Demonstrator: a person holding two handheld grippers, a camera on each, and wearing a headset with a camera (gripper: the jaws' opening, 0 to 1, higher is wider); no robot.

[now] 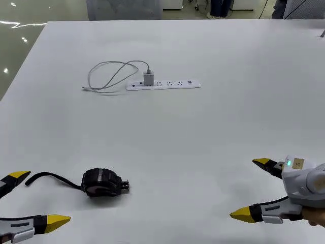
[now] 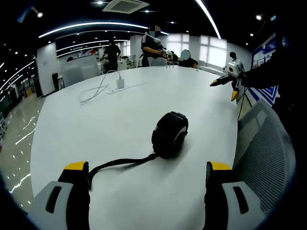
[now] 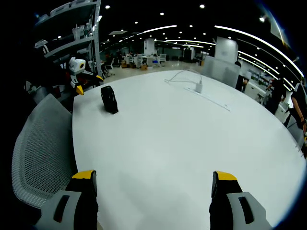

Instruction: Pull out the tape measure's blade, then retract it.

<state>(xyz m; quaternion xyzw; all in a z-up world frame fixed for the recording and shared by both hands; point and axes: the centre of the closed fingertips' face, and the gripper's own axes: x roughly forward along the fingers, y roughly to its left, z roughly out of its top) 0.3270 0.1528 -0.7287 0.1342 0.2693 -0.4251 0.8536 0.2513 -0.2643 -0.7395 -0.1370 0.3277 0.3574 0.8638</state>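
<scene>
left hand-held gripper (image 1: 40, 197) spread, tape measure (image 1: 103, 182) ahead

- No legible text, brand, number or sign in any view.
- Tape measure (image 1: 103, 182): the black case shows no readable marking; any label is too small to tell.
- Power strip (image 1: 165, 84): small dark marks sit along its white top, too small to read.

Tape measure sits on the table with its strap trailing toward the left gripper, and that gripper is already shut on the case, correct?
No. The left gripper is open, holding nothing, short of the tape measure, as the left gripper view shows. The rest holds: it sits on the table with its strap trailing toward that gripper.
</scene>
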